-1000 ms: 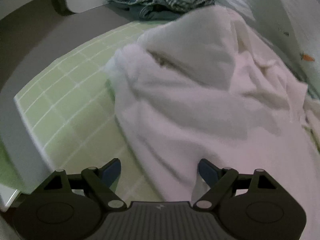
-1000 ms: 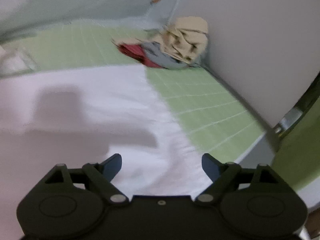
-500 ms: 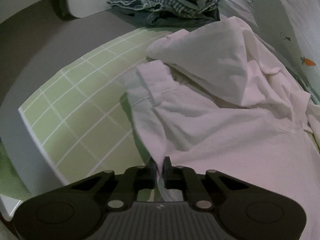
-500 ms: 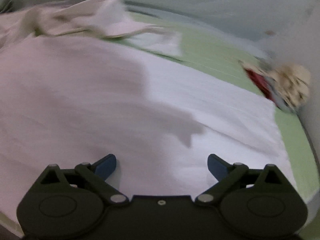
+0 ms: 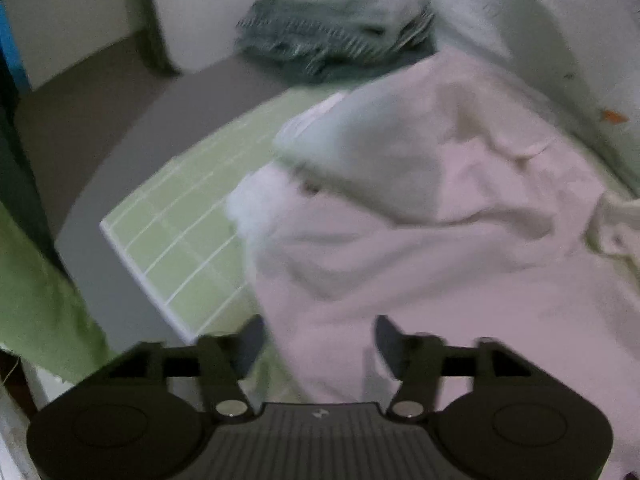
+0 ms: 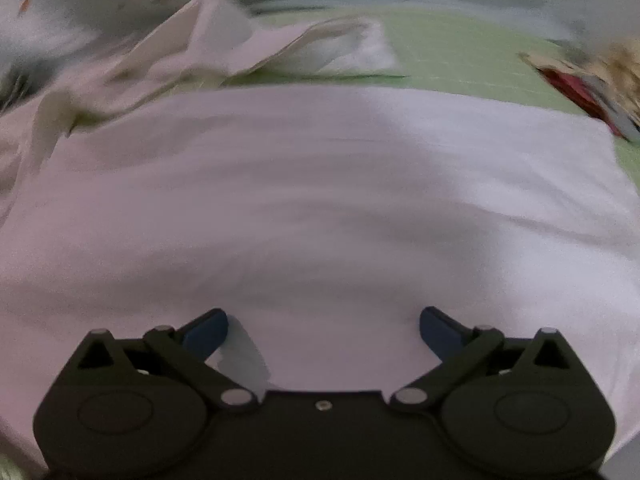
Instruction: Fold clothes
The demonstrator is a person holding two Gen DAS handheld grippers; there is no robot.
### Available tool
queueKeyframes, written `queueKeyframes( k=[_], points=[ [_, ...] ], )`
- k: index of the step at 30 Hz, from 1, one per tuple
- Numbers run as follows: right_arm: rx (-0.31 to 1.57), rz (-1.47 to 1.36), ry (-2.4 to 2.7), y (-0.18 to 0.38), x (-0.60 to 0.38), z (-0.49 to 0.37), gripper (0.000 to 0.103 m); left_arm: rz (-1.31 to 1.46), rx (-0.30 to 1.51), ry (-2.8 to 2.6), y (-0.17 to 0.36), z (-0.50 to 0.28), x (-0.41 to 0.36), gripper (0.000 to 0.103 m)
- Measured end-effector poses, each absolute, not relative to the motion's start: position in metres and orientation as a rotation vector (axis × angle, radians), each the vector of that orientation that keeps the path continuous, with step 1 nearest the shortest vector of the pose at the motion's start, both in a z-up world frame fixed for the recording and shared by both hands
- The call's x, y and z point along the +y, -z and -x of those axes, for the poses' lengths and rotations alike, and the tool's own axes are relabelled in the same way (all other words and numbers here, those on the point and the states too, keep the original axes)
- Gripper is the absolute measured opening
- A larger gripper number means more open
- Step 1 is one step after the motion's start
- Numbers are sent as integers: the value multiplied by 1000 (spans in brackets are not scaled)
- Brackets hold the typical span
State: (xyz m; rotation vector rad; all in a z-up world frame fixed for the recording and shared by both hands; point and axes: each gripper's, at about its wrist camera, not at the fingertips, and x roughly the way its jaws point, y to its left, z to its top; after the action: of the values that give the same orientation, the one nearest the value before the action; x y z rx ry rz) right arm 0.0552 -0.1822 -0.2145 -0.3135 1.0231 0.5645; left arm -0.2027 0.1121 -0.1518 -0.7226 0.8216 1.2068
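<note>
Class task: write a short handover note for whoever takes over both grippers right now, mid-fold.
Left gripper: jaws have just been opening; they are open, with the near edge of the white garment between them, not pinched.
Right gripper: jaws have just been opening; open over the smooth white cloth, holding nothing.
Things: the garment lies spread on the green checked sheet; a sleeve or flap is bunched at its far side. A folded stack sits beyond it; a loose clothes pile waits in the corner.
Done: garment laid out.
Left: fold it, then the pile.

Grey floor (image 5: 100, 92), white wall (image 5: 80, 12), dim light
</note>
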Motion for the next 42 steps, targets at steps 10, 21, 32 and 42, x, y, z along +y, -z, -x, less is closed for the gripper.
queueKeyframes(
  k=[10,21,32,42],
  points=[
    [999,321,-699,203,-167,-104,103,611,879,-1044,144,88,103,94],
    [771,326,-773,171,-79,-164,103,533,1021,-964,178,14,148,94],
    [681,493,-829,185,16,-201,61,588,1065,-1013,215,-22,200,99],
    [576,444,-656,140,13,-337,14,605,1046,-976,224,-13,201,103]
  ],
)
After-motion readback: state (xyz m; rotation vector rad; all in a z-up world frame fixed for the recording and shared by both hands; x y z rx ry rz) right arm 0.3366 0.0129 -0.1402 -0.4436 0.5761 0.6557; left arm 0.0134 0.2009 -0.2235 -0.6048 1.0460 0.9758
